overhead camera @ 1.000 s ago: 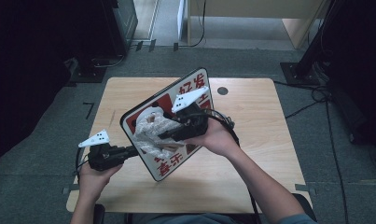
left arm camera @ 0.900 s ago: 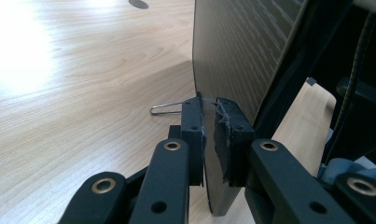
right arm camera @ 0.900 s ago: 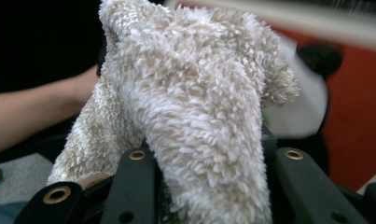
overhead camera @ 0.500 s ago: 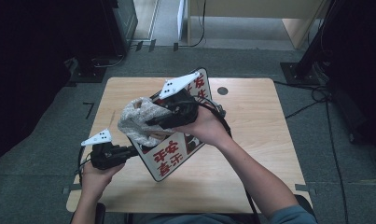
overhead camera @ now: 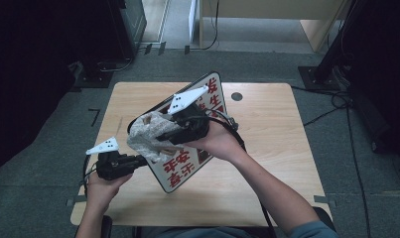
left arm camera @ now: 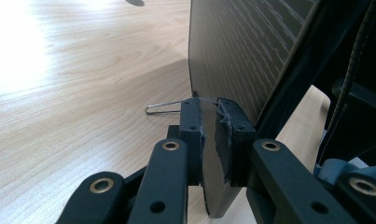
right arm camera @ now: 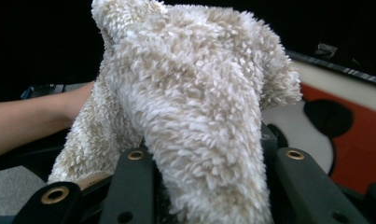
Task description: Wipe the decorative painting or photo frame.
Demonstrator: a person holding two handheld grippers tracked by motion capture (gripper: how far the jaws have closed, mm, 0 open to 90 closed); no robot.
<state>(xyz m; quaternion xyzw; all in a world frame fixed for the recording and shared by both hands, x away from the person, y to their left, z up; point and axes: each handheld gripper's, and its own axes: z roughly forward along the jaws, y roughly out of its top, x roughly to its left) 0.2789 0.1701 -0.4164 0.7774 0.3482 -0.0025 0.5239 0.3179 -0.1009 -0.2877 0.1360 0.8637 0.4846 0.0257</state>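
Note:
A flat sign board (overhead camera: 187,168) with red characters and a panda picture is held tilted above the wooden table (overhead camera: 267,148). My left gripper (overhead camera: 138,161) is shut on its lower left edge; in the left gripper view the pads (left arm camera: 191,135) clamp the thin dark board (left arm camera: 241,51). My right gripper (overhead camera: 160,139) is shut on a fluffy beige cloth (overhead camera: 147,136) that rests against the board's upper left face. The cloth (right arm camera: 195,107) bulges over the jaws in the right gripper view, with the board's orange and white face (right arm camera: 344,140) behind it.
A thin wire clip (left arm camera: 164,107) lies on the table under the board. A round cable hole (overhead camera: 236,96) sits at the table's far side. Dark equipment and cables (overhead camera: 336,94) stand on the floor around the table.
My right gripper has carried the cloth leftward and up across the board's face. The left gripper and the board have stayed where they were.

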